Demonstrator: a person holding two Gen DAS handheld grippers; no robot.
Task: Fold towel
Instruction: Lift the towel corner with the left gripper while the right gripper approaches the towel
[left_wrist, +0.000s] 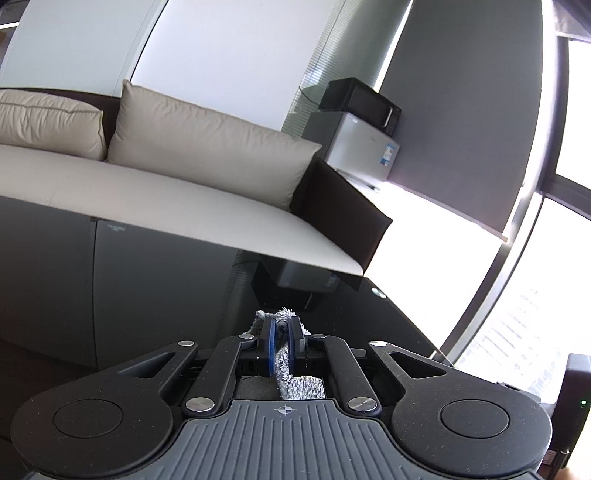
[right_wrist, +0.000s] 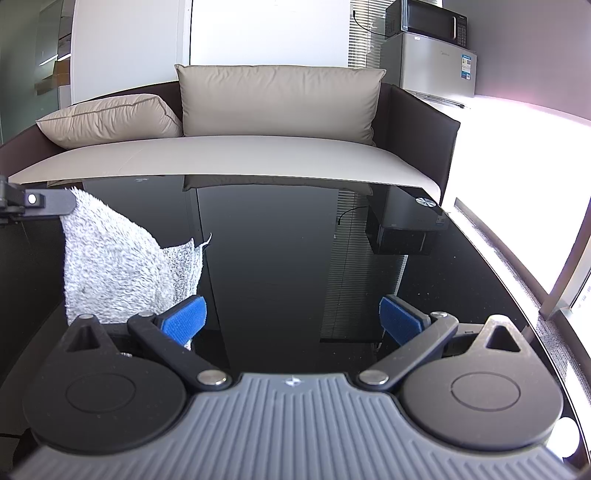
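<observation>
Glossy black table (right_wrist: 280, 258) fronts a beige sofa (right_wrist: 229, 155) at 12 o'clock. My left gripper (left_wrist: 282, 341) clenches the grey towel (right_wrist: 110, 266), which hangs at 9 o'clock of my right gripper (right_wrist: 291, 319), whose fingers are spread wide, grasping nothing

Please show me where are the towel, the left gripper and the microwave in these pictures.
towel (right_wrist: 110, 266): right wrist view, on the middle of the hanging white cloth.
left gripper (left_wrist: 282, 328): left wrist view, between its fingertips, shut on the towel.
microwave (right_wrist: 430, 18): right wrist view, on its dark door, atop the small fridge.
</observation>
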